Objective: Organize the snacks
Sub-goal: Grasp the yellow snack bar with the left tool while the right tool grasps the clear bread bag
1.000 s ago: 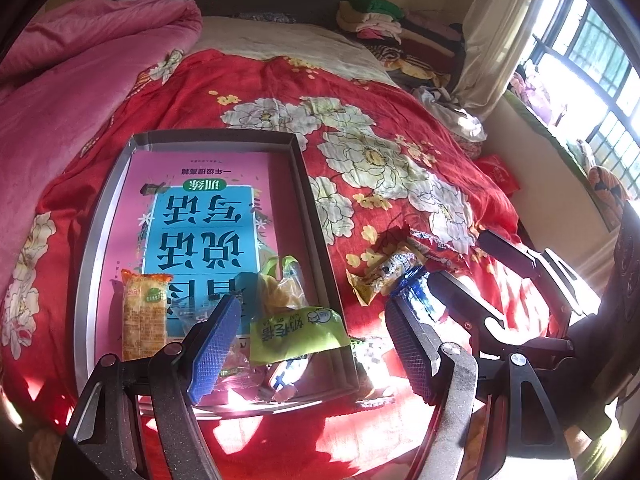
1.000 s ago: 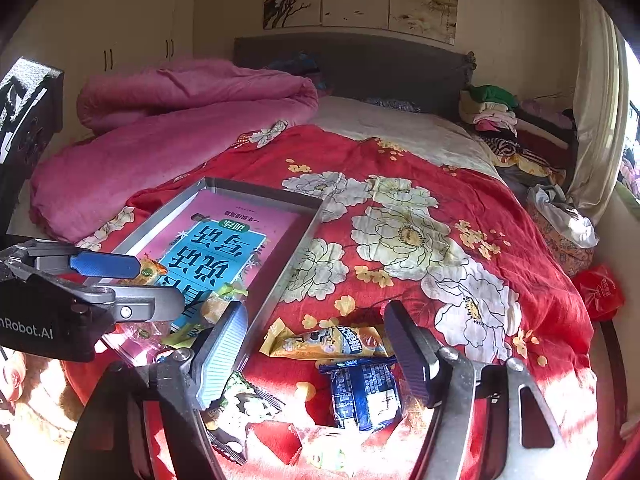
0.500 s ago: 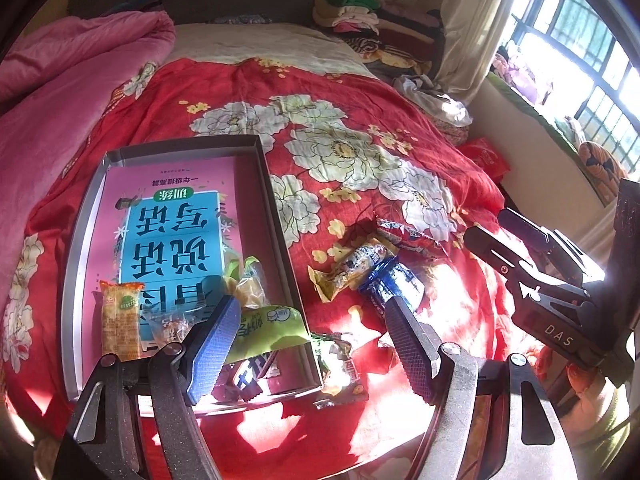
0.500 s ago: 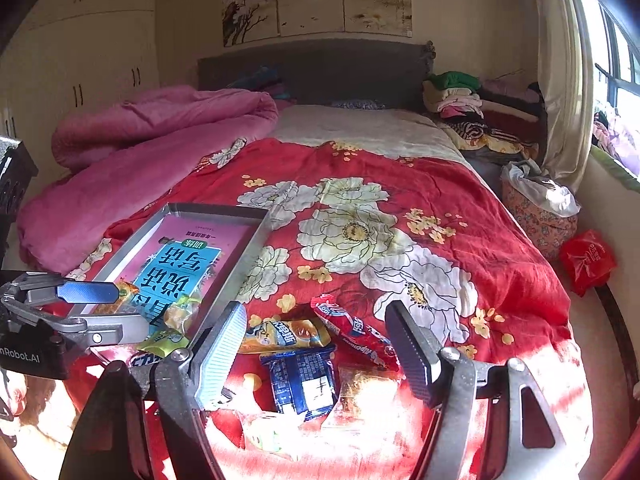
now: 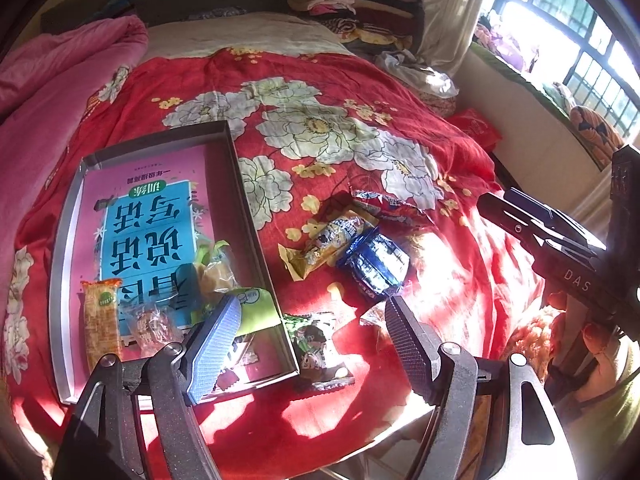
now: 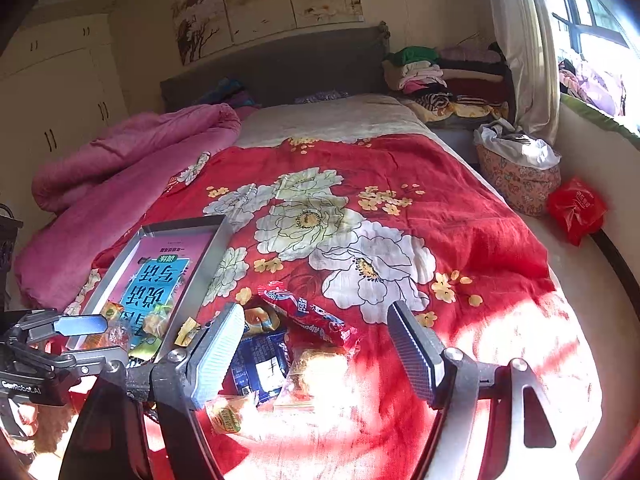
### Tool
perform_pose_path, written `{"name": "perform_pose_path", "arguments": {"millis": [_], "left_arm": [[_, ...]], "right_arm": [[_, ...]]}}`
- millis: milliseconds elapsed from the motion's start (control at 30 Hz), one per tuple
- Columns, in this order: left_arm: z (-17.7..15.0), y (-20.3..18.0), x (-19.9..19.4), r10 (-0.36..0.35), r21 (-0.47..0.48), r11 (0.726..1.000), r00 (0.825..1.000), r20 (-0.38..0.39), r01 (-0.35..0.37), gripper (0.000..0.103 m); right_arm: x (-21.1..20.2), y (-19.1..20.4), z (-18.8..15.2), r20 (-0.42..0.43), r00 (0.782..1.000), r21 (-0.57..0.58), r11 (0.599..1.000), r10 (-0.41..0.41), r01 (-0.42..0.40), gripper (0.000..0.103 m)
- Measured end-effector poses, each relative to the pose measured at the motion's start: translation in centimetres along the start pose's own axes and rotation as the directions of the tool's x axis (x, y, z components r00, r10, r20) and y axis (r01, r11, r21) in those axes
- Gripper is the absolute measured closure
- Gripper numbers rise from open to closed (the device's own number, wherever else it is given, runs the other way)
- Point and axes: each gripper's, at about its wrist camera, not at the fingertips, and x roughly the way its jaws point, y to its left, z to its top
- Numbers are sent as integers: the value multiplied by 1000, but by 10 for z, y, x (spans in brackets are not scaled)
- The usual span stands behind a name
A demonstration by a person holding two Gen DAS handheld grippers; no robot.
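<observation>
A grey metal tray lies on the red floral bedspread, lined with a pink and blue sheet; it also shows in the right wrist view. In it lie an orange packet, a green packet and other snacks. On the bedspread right of the tray lie a yellow packet, a blue packet, a red packet and a green-and-white packet. My left gripper is open and empty above the tray's near right corner. My right gripper is open and empty above the loose packets.
A rolled pink quilt lies on the left of the bed. Folded clothes are stacked by the headboard. A laundry basket and a red bag sit beside the bed on the right, under the window.
Both grippers have drawn back and risen from the bed, so the tray and packets look smaller and farther. Both stay open and empty. The snacks have not moved.
</observation>
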Motion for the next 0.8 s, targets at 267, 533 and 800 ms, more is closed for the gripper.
{"name": "perform_pose_path", "arguments": {"millis": [267, 533, 800], "left_arm": [[0, -13, 12, 19, 55, 998, 1000, -17, -18, 27], [6, -17, 26, 48, 75, 996, 999, -25, -46, 27], [22, -18, 40, 85, 86, 993, 996, -18, -83, 27]], "right_arm": [[3, -10, -14, -39, 999, 30, 1000, 2, 0, 29], [18, -10, -34, -111, 994, 31, 999, 18, -15, 29], [40, -13, -43, -160, 986, 56, 998, 36, -27, 29]]}}
